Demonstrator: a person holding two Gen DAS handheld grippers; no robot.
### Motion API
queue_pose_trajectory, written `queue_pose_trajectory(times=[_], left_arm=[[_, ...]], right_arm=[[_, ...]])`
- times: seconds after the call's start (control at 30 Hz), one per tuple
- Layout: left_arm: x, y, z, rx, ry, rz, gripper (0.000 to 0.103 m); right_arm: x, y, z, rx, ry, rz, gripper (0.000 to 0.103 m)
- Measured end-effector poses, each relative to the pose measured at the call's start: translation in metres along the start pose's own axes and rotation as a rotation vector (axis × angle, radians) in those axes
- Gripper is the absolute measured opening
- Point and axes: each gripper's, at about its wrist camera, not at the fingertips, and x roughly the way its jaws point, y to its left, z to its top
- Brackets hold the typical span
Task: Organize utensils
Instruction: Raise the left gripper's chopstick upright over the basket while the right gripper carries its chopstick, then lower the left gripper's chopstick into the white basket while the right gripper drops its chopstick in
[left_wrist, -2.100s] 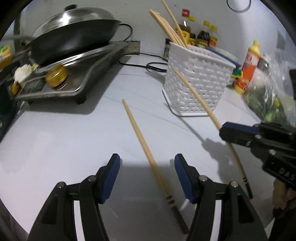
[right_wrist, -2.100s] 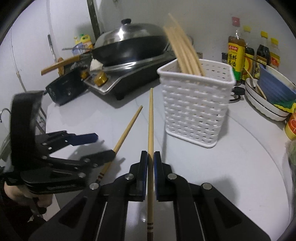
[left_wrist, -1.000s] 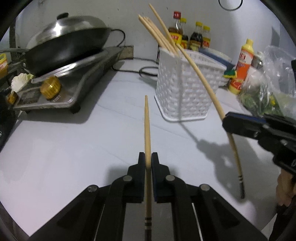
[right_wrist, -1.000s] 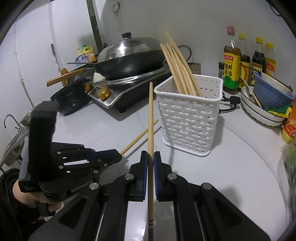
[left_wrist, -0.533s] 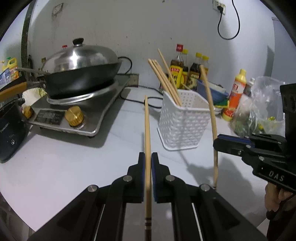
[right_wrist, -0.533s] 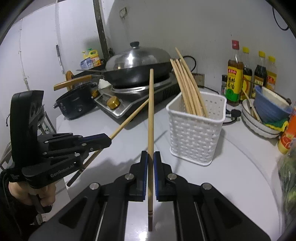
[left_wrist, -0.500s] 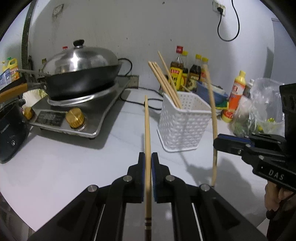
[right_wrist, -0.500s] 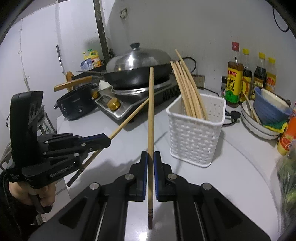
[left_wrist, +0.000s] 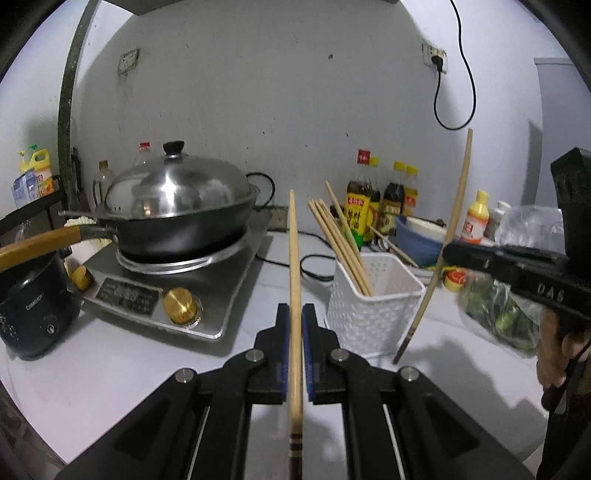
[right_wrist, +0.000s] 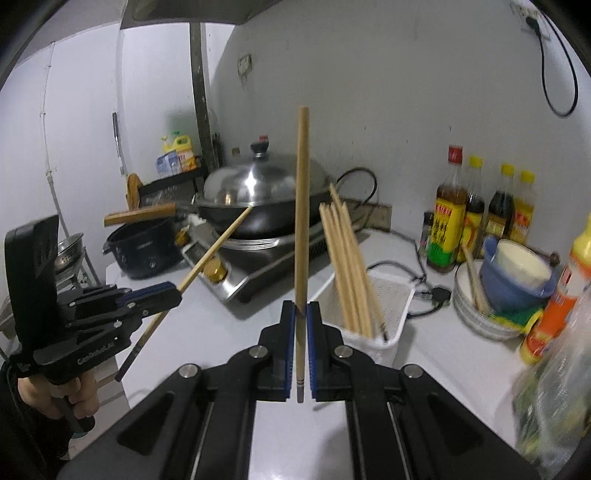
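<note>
Both chopsticks are now rising off the counter: the left gripper (left_wrist: 294, 325) is pinching one chopstick (left_wrist: 293, 258), the right gripper (right_wrist: 301, 317) the other chopstick (right_wrist: 301, 206), nearing the white basket (left_wrist: 373, 317) ahead for dropping in.

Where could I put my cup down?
Bare counter lies in front of the stove, left of the white basket, and between basket and green bag. Crowded: back right, bottles and bowls.
</note>
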Motion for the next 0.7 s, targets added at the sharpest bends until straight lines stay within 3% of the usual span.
queue_pose_trajectory(times=[0.47,0.7], left_arm=[[0.006,0.012,0.026,-0.02,-0.061,-0.007,0.006],[0.018,0.017,0.028,-0.03,-0.052,-0.007,0.006]], right_arm=[[-0.02,-0.023,0.074,-0.077,-0.116,-0.091,0.006],[0.024,-0.04,0.069,-0.066,-0.033,-0.115,0.006]])
